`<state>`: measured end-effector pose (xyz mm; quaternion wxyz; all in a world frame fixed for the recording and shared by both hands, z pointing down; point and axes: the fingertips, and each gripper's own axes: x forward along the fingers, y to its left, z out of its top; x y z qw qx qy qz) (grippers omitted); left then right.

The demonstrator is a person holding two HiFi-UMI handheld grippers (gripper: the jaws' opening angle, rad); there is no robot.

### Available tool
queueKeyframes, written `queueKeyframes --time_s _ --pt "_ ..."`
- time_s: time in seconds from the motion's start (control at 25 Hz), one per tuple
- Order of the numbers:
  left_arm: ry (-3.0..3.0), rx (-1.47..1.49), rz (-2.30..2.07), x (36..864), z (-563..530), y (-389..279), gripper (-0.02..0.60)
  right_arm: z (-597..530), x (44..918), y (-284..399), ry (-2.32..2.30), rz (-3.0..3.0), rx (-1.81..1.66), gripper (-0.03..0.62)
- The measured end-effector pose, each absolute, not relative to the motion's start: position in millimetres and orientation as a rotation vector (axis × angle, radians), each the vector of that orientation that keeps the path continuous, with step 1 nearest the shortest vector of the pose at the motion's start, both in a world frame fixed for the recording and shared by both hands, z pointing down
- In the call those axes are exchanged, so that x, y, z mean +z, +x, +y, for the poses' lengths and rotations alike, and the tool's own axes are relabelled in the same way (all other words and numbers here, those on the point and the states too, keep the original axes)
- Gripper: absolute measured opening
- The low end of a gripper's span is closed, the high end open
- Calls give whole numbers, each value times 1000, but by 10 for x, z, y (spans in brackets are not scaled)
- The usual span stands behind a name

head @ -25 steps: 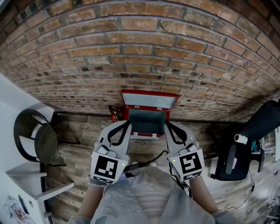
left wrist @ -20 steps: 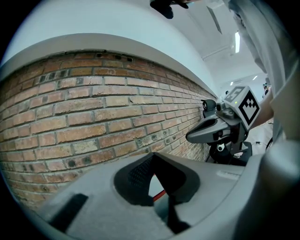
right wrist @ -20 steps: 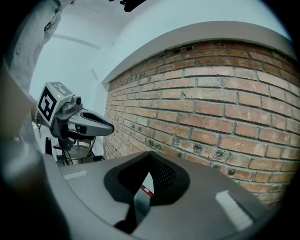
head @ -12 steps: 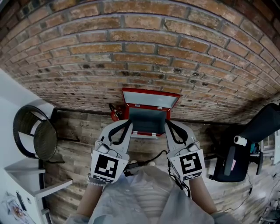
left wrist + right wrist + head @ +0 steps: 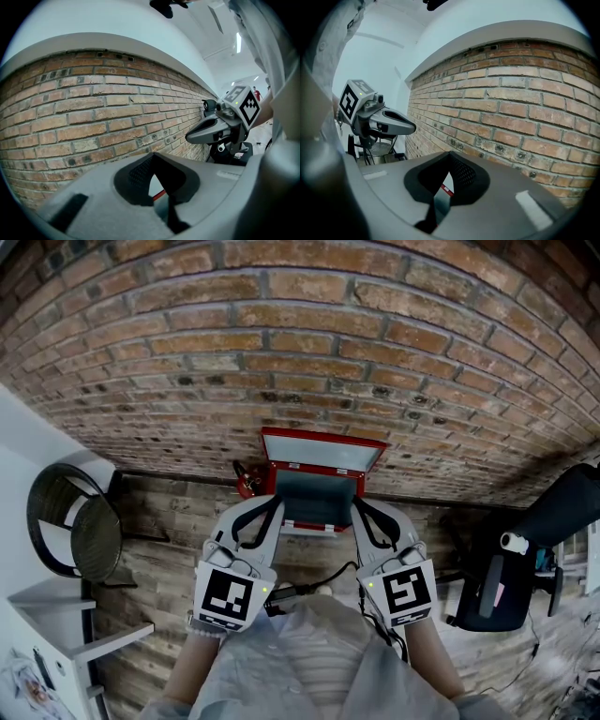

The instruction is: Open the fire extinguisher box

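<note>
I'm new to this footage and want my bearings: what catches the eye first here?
The red fire extinguisher box, lid raised, stands out at the middle of the head view, on the plank floor against the brick wall. Just below it, the left hand-held gripper and the right hand-held gripper point toward it, one at each side, jaws together and empty.

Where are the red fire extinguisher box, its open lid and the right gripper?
red fire extinguisher box [image 5: 317,502], head view, on the grey inside of its body.
open lid [image 5: 323,456], head view, on its pale inner face.
right gripper [image 5: 360,506], head view, at its shut jaw tips.
</note>
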<state>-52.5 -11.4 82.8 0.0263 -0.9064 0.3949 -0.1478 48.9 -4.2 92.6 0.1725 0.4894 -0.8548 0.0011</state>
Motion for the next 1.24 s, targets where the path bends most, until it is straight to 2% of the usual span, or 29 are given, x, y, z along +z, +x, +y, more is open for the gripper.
queueKeyframes --time_s 1.24 --pt "-2802 -450 1220 827 -109 -519 -2 -17 1016 491 1375 -2395 -1 6"
